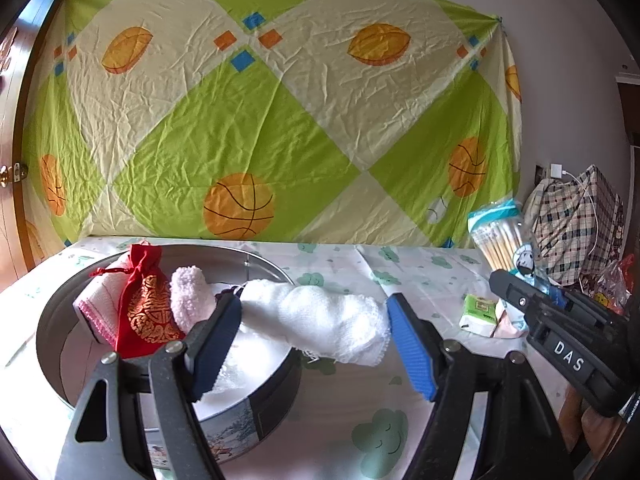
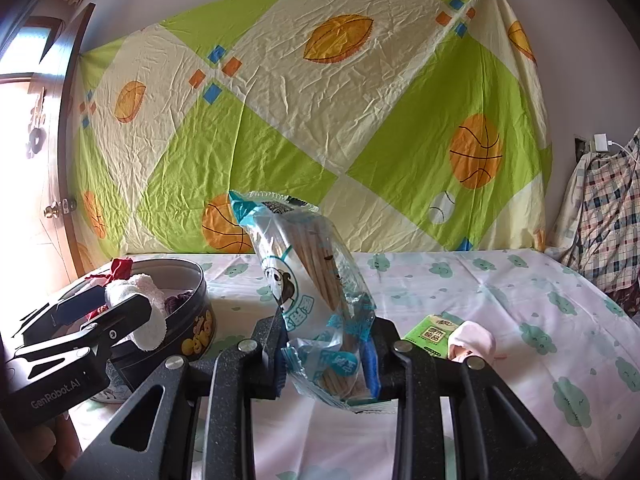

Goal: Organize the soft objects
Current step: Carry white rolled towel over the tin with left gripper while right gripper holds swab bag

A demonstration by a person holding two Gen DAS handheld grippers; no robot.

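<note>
Over tin (image 1: 60,320) right rim: white towel (image 1: 320,316) lies crosswise between released left gripper (image 1: 316,344) pads; right gripper (image 2: 326,360) clenches swab pack (image 2: 312,280).

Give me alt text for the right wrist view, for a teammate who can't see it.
The right gripper is shut on a clear bag of cotton swabs, held upright above a cloud-print tablecloth. To the left, the left gripper reaches over a round tin with a white towel draped over its rim. A green tissue pack lies to the right.
</note>
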